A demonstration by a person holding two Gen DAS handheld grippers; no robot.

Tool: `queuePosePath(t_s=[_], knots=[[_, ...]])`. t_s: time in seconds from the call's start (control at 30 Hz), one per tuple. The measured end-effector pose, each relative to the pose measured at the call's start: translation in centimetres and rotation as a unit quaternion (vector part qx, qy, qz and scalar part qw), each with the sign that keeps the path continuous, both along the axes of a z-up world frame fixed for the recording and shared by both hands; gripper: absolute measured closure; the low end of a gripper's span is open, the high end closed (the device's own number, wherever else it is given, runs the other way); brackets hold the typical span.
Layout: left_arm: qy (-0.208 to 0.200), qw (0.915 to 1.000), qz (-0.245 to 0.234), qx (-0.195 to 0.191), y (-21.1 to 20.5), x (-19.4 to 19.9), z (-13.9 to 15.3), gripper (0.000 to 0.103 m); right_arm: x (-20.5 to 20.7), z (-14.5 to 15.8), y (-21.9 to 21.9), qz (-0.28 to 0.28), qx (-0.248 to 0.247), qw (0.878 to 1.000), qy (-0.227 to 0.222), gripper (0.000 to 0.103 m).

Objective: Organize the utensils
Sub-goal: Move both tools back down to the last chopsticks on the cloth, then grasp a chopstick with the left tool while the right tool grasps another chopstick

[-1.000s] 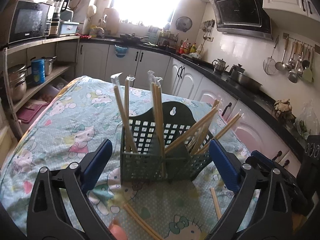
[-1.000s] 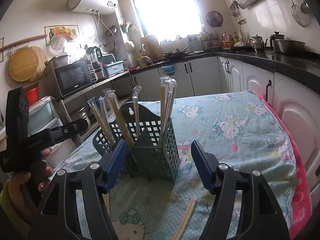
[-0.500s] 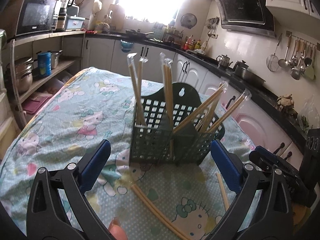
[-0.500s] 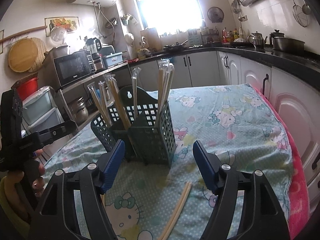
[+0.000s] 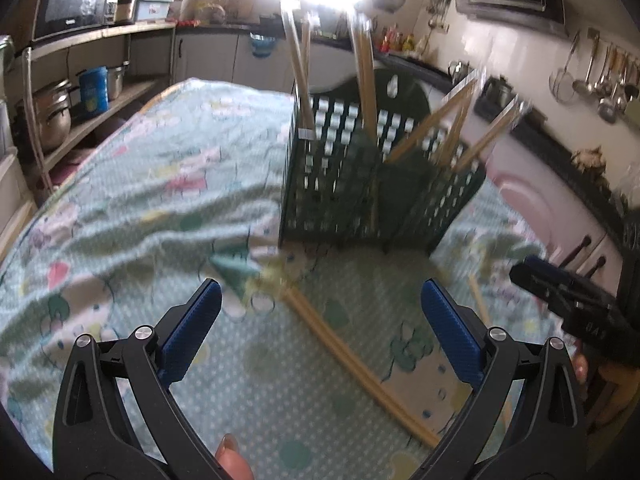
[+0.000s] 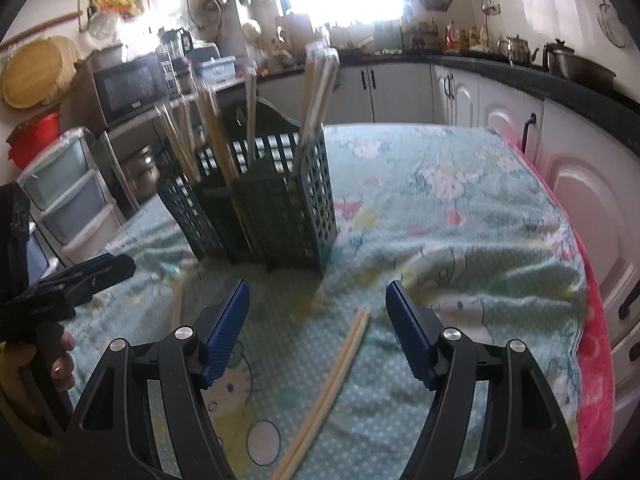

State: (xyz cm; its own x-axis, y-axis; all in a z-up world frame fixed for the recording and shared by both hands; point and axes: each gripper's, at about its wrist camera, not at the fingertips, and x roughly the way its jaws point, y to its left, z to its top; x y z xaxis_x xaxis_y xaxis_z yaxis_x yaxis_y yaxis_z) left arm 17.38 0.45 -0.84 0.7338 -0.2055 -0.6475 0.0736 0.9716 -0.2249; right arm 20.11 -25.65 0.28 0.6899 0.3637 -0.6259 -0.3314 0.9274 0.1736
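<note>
Both grippers, left [image 5: 320, 320] and right [image 6: 318, 316], held open and empty over tablecloth [image 6: 460, 208]; chopstick pair [image 6: 332, 384] flanked by bare cloth, utensil basket [image 6: 280, 208] beyond

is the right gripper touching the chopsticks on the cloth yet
Apart. The right wrist view shows the right gripper open, the chopstick pair lying flat on the cloth between the pads, clear of both.

Cartoon-print tablecloth [image 6: 460, 216], green utensil basket [image 6: 280, 216], loose chopstick pairs [image 6: 332, 384]
</note>
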Motion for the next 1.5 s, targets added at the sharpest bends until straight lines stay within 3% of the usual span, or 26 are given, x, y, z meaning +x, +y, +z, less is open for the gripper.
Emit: queuePosePath(t_s=[0.17,0.37,0.5,0.67,0.9,1.13,1.23,1.5], knots=[[0.031,0.9994,-0.007,-0.011,0.0,-0.1,-1.7,0.013,0.4,-1.5,0.2,0.003,-0.006,0.999,0.034,0.035],[0.055,0.9975,-0.011,-0.042,0.1,0.3,-3.0,0.026,0.9,-2.7,0.2,0.004,-0.006,0.998,0.062,0.035],[0.083,0.9937,-0.01,-0.075,0.3,1.2,-4.3,0.042,1.7,-3.5,0.2,0.0,-0.01,0.997,0.083,0.036],[0.092,0.9919,-0.007,-0.087,0.6,2.3,-4.3,0.048,3.4,-4.9,0.3,-0.003,-0.011,0.993,0.117,0.043],[0.109,0.9921,0.009,-0.061,0.4,4.4,-4.2,0.059,5.1,-5.3,0.8,-0.011,-0.012,0.992,0.124,0.046],[0.111,0.9933,0.032,-0.013,-0.2,6.1,-4.2,0.086,5.8,-5.3,1.6,-0.024,-0.049,0.992,0.114,0.073],[0.108,0.9935,0.034,-0.009,-0.2,6.5,-4.2,0.089,5.9,-5.3,1.6,-0.026,-0.049,0.992,0.113,0.087],[0.1,0.9943,0.021,-0.031,0.7,6.3,-3.6,0.098,5.5,-4.2,2.3,0.002,-0.026,0.993,0.113,0.096]])
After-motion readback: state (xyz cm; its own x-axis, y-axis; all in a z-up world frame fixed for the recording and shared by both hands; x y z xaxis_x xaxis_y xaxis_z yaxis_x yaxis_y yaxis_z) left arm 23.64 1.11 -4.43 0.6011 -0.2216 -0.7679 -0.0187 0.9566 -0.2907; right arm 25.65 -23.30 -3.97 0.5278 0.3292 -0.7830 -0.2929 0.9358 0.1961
